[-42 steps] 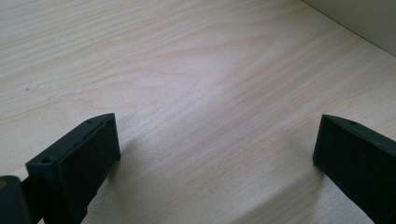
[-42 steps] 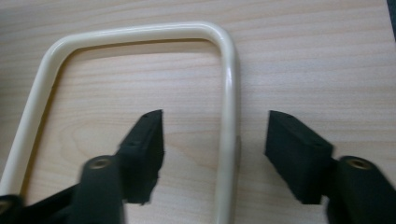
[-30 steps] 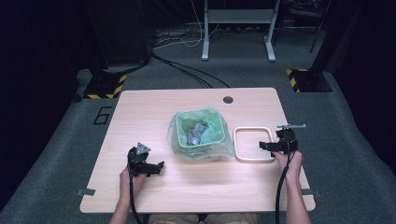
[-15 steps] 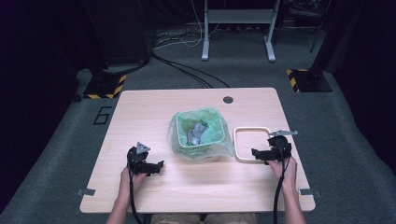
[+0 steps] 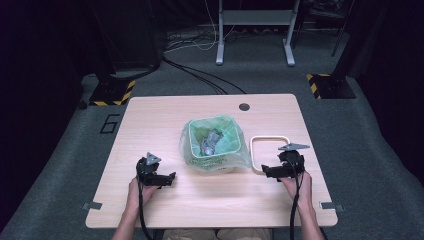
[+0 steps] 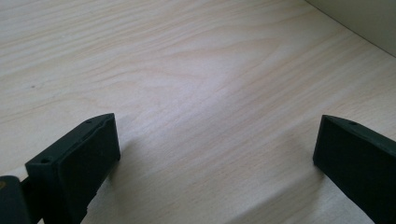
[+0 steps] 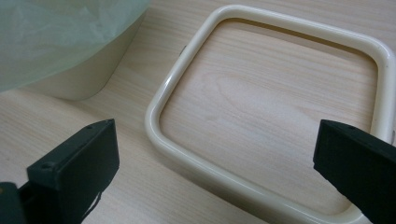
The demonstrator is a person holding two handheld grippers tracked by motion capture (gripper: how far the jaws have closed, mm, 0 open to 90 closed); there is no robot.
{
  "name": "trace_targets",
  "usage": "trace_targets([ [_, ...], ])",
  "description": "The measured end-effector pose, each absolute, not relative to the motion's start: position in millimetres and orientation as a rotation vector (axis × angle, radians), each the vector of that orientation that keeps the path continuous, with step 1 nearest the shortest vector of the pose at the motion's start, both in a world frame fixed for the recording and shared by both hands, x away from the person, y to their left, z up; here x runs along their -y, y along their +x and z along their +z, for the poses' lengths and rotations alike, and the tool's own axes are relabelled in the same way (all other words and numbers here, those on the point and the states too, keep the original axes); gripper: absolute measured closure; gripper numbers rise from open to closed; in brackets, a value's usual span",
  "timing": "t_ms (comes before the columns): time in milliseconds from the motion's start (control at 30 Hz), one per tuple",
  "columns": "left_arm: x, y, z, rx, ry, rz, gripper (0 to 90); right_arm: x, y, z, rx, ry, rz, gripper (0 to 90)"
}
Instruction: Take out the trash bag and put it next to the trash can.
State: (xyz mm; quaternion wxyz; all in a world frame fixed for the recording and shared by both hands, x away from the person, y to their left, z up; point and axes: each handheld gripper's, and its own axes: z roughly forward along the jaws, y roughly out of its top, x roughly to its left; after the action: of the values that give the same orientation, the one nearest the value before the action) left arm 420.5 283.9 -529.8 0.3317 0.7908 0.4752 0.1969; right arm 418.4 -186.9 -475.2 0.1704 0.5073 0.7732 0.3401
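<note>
The table point(image 5: 210, 200) is brightly, evenly lit (surroundings fall dark), with soft shadows and slightly blurred close-ups.

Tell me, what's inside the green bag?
Crumpled grey scraps lie inside the green bag, which lines a cream bin. Whatever lies under them is covered.

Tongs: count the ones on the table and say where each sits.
2. The left tongs rest on the table left of the green-lined bin; the right tongs sit by the cream ring, right of the bin.
</note>
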Motion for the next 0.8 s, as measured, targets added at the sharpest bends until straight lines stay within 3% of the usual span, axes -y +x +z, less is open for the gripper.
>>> trace_targets([
  [800, -255.9, 414.8, -494.6, -0.955, 2.055, 0.447, 5.9, 131.2, 402.7, -450.1, -2.314, 1.153, 1.021, 5.1],
])
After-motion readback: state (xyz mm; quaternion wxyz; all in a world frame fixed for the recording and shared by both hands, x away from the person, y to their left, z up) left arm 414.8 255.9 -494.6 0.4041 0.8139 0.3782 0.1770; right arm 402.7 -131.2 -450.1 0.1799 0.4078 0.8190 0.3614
